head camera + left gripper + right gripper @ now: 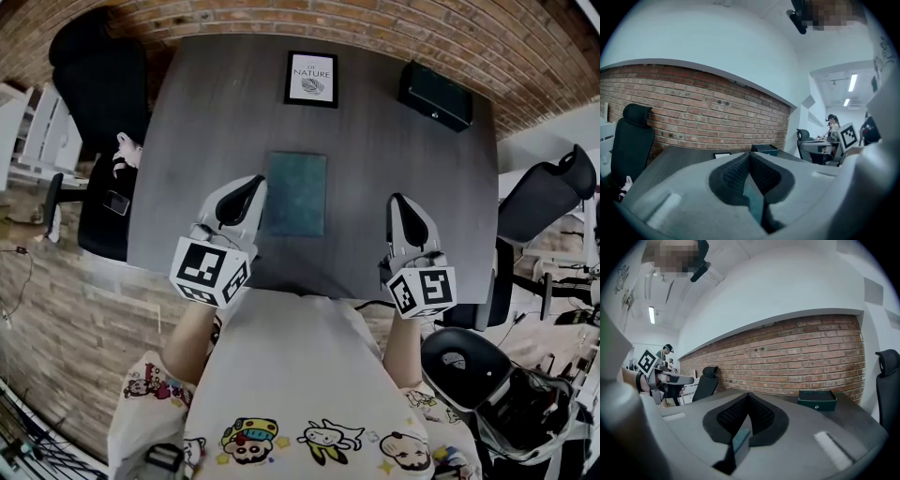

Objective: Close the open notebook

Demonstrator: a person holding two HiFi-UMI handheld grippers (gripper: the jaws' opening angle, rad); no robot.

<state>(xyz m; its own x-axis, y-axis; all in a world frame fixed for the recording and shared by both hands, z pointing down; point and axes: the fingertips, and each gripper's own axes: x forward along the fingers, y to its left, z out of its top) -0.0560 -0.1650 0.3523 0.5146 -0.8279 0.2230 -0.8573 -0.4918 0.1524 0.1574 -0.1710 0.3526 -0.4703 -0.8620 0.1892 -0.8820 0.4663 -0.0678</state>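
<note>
My left tool (246,187) and right tool (398,204) are both clenched on nothing, low over the near edge of the table (206,122). The teal notebook (297,194) lies flat and closed between them. A framed picture (311,79) and a dark green box (435,95) sit at the far edge.

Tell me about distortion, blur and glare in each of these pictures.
Head view: fisheye bows the table's edges; light is even, mostly sharp. Left gripper view: dark round vignette, the left claw close and soft, ceiling lights glaring at right. Right gripper view: same vignette, the right claw soft, the brick wall curved, a ceiling light bright at left.
</note>
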